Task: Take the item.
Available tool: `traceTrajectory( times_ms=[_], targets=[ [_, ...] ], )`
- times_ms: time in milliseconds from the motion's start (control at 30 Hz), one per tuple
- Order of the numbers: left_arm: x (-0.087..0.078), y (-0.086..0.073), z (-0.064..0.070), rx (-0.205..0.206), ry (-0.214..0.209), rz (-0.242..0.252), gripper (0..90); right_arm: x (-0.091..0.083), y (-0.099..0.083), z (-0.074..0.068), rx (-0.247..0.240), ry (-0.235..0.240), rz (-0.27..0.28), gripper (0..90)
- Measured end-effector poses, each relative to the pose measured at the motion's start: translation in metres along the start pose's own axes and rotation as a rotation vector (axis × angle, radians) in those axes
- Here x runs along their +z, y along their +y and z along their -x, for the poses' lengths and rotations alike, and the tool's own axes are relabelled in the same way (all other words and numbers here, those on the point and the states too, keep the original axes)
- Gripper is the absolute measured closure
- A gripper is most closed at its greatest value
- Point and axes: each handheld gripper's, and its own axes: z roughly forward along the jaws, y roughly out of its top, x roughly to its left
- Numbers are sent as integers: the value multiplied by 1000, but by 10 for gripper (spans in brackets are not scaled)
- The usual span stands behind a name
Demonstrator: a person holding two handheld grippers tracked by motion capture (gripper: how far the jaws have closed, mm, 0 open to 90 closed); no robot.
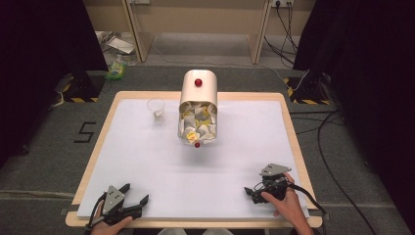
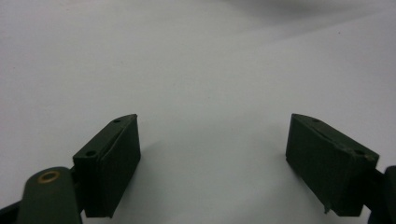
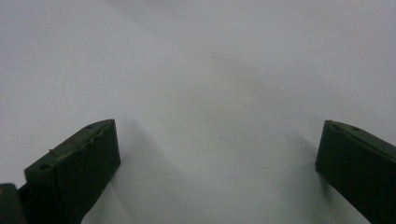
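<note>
A cream box (image 1: 198, 93) with a rounded top and a red knob (image 1: 198, 82) stands at the back middle of the white mat (image 1: 195, 171). It is open toward me, and several white and yellow sachets (image 1: 197, 126) show inside. A second red knob (image 1: 197, 145) sits at its near edge. To its left stands a small clear cup (image 1: 156, 110). My left gripper (image 1: 136, 193) (image 2: 214, 119) rests open at the near left over bare mat. At the near right my right gripper (image 1: 250, 194) (image 3: 218, 123) is open too, holding nothing.
The mat covers a wooden table (image 1: 293, 142) whose rim shows all around. Cables (image 1: 323, 147) run over the floor at the right. Black stands (image 1: 78, 85) sit on the floor beyond the far corners. A wide stretch of bare mat lies between the grippers and the box.
</note>
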Motion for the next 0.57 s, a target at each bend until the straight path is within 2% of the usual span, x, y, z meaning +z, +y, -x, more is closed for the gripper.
traceTrajectory(
  times_ms=[567],
  targets=[
    [0,1,-1,-7,-6,-7,171,0,0,0,-2,1,-1,3]
  ],
)
